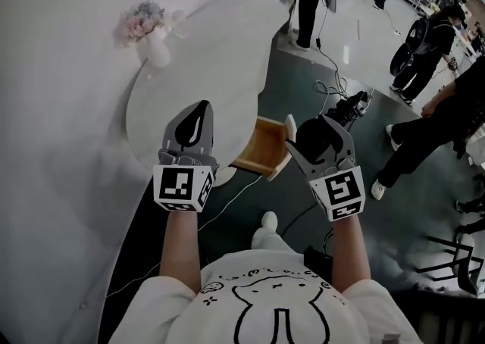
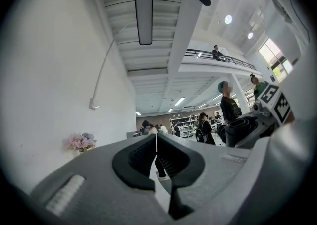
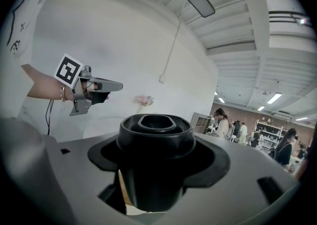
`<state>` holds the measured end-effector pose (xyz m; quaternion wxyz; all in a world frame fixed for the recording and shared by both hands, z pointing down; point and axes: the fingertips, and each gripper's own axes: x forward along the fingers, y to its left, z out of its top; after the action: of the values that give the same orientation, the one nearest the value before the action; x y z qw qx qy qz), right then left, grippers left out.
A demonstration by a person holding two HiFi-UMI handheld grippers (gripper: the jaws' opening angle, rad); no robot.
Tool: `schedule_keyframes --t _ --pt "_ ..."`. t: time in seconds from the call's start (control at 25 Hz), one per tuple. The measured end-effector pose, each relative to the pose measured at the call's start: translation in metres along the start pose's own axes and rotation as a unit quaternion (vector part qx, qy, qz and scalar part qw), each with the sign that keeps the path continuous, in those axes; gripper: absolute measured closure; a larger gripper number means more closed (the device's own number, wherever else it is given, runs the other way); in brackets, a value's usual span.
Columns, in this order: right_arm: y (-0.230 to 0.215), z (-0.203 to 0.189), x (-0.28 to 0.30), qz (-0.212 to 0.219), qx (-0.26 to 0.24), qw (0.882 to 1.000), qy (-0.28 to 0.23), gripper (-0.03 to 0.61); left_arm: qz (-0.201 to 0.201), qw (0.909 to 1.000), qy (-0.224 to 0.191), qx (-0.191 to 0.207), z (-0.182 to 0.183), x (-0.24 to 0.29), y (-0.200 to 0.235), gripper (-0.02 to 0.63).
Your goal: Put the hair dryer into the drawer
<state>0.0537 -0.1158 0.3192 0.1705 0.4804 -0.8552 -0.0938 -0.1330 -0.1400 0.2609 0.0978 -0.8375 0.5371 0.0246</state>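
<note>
Hair dryer [image 3: 156, 154], black and round-bodied, sits clamped between the fingers of the right gripper [image 1: 320, 136], held in the air just right of the drawer [image 1: 261, 145]. That wooden drawer stands pulled open from under the round white worktop [image 1: 204, 62]. On the drawer's other side the left gripper [image 1: 193, 129] hangs with its fingers pressed together and nothing between them. Beyond the drawer, near the wall, a vase of flowers [image 1: 149, 32] stands on the worktop. The step in hand appears to be the carry. Next, the right gripper would need to bring the dryer over the drawer's opening, lower it inside and let go, minding the drawer's near wall.
</note>
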Motion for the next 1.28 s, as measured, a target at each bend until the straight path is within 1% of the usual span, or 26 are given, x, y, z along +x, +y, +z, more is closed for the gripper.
schedule_keyframes --t 0.16,0.28,0.44,0.56,0.72,0.88,1.08,1.28 --pt "-0.032 -0.023 0.036 0.024 -0.005 1.000 0.011 0.225 0.014 0.9999 0.008 0.003 -0.013 0.039 0.001 0.594" --pt "-0.049 -0.036 0.054 0.050 -0.006 0.999 0.020 0.225 0.028 0.9995 0.017 0.004 -0.018 0.061 -0.001 0.594" --pt "-0.060 -0.059 0.079 0.095 -0.017 0.995 0.034 0.225 0.046 0.9985 0.029 0.004 -0.029 0.087 -0.003 0.594" --pt "-0.060 -0.078 0.095 0.129 -0.031 0.990 0.047 0.225 0.058 0.9976 0.038 0.005 -0.038 0.102 -0.002 0.594" --pt "-0.054 -0.103 0.113 0.180 -0.060 0.980 0.065 0.225 0.076 0.9958 0.052 0.004 -0.052 0.113 0.001 0.594" --pt "-0.046 -0.128 0.125 0.224 -0.101 0.965 0.091 0.225 0.079 0.9946 0.067 0.002 -0.065 0.120 0.003 0.594" --pt "-0.026 -0.157 0.135 0.268 -0.128 0.948 0.117 0.225 0.067 0.9940 0.087 0.004 -0.082 0.127 0.005 0.594" --pt "-0.003 -0.182 0.145 0.297 -0.145 0.933 0.140 0.226 0.047 0.9938 0.101 0.001 -0.094 0.132 0.009 0.594"
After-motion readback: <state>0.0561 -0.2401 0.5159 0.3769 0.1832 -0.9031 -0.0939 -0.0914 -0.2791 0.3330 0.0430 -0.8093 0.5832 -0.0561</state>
